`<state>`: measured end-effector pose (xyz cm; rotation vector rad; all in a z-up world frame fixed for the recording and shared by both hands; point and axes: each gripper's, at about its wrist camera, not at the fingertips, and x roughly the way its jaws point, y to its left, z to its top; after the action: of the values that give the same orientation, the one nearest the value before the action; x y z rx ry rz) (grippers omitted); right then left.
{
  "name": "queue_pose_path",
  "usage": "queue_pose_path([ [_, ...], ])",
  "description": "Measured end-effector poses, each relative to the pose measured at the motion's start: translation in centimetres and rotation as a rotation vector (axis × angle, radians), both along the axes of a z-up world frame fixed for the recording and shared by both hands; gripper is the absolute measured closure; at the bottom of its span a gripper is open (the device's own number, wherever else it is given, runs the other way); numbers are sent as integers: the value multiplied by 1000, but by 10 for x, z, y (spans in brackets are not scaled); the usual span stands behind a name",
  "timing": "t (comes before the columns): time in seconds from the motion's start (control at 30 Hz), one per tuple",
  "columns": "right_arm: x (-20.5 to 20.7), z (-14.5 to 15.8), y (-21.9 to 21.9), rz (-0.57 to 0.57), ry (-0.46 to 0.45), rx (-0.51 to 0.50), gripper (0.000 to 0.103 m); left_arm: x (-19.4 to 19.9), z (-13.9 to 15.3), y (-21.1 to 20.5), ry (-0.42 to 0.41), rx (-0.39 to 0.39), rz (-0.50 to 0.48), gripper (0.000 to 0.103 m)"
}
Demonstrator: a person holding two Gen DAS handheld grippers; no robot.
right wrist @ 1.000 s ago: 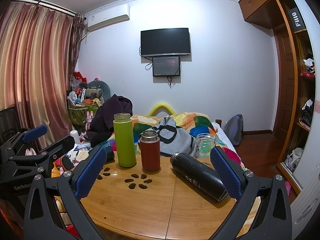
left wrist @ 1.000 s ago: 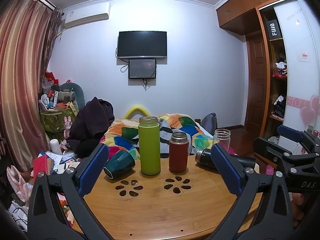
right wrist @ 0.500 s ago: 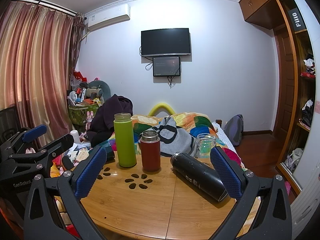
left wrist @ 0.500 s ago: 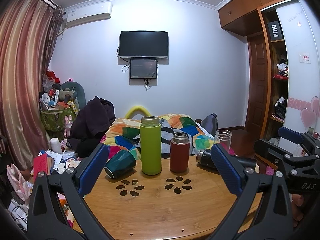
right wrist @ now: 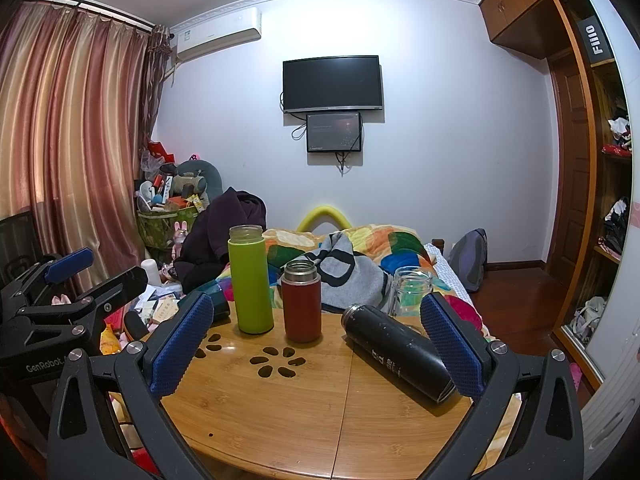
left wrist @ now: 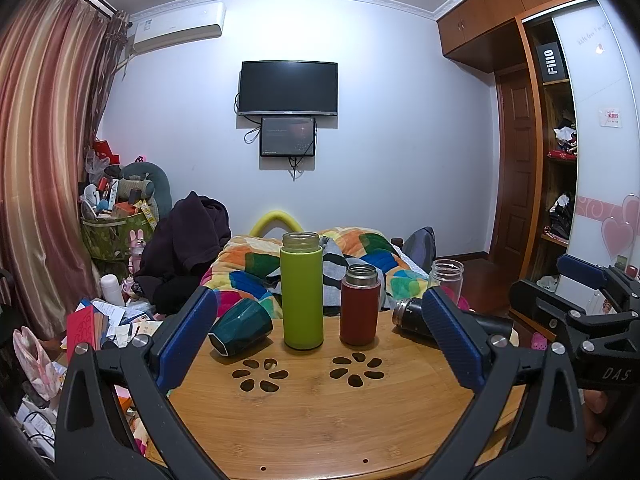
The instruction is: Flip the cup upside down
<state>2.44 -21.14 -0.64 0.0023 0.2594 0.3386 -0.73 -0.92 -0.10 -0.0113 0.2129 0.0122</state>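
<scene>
Hovering both tongs at the near edge of the tabletop (left wrist: 320, 420), nothing picked yet, so I'd say I'm at the approach step. Left tongs (left wrist: 320, 340) and right tongs (right wrist: 316, 344) are both spread wide, holding nothing. The dark green cup (left wrist: 240, 330) lies on its side by the far left edge. Next move probably needs the left tongs around its body, then a turn to rim-down. Count: one cup, one green bottle (left wrist: 302, 304), one red flask (left wrist: 359, 306), one black flask (right wrist: 398, 354) lying down, one glass jar (right wrist: 410, 292).
</scene>
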Motion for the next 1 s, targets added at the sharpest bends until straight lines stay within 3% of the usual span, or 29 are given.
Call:
queue_pose_path([
  [0.7, 3, -3, 1, 1, 8, -2, 0, 6, -3, 2, 17, -8, -3, 0],
  [0.87, 21, -12, -11, -4, 27, -21, 0, 18, -6, 3, 45, -18, -3, 0],
  [1.0, 51, -30, -26, -21, 77, -93, 0, 29, -13, 3, 79, -27, -4, 0],
])
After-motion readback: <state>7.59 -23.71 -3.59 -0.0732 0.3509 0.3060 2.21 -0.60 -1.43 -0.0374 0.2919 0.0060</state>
